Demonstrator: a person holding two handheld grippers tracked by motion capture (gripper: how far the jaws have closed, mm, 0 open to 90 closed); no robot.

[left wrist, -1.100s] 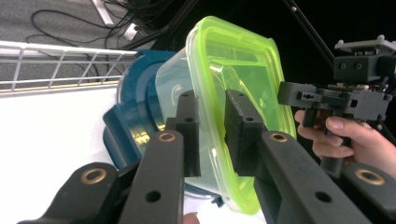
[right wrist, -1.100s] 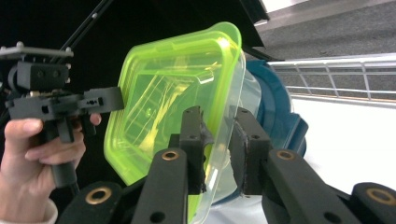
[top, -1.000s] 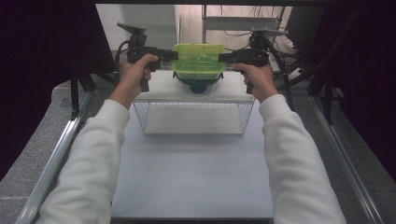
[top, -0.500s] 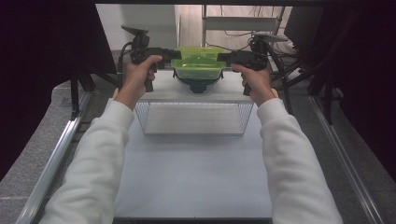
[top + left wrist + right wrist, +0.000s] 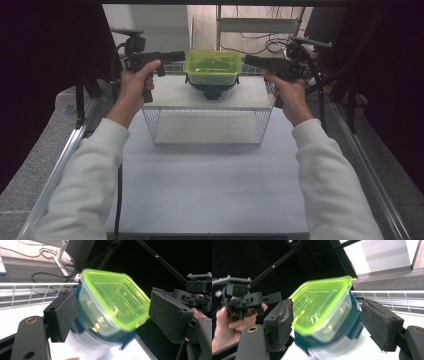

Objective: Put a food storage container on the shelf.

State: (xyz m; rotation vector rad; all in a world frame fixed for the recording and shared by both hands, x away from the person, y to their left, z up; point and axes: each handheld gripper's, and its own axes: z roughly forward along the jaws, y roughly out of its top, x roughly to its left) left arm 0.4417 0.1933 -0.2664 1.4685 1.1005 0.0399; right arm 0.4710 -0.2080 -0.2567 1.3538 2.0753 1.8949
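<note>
Sitting between both grippers: green-lidded container (image 5: 212, 66); left gripper (image 5: 170, 55) at 9 o'clock, right gripper (image 5: 252, 60) at 3; jaws just opened, released.

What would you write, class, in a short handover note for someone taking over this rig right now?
Left gripper: open, jaws just opened, clear of the container's left side.
Right gripper: open, jaws just opened, clear of its right side.
Green-lidded container: stacked on a dark blue container, on top of the wire rack at the far end of the table.
Done: the container sits released on the stack.
Left: probably draw both grippers back; nothing else obvious.
</note>
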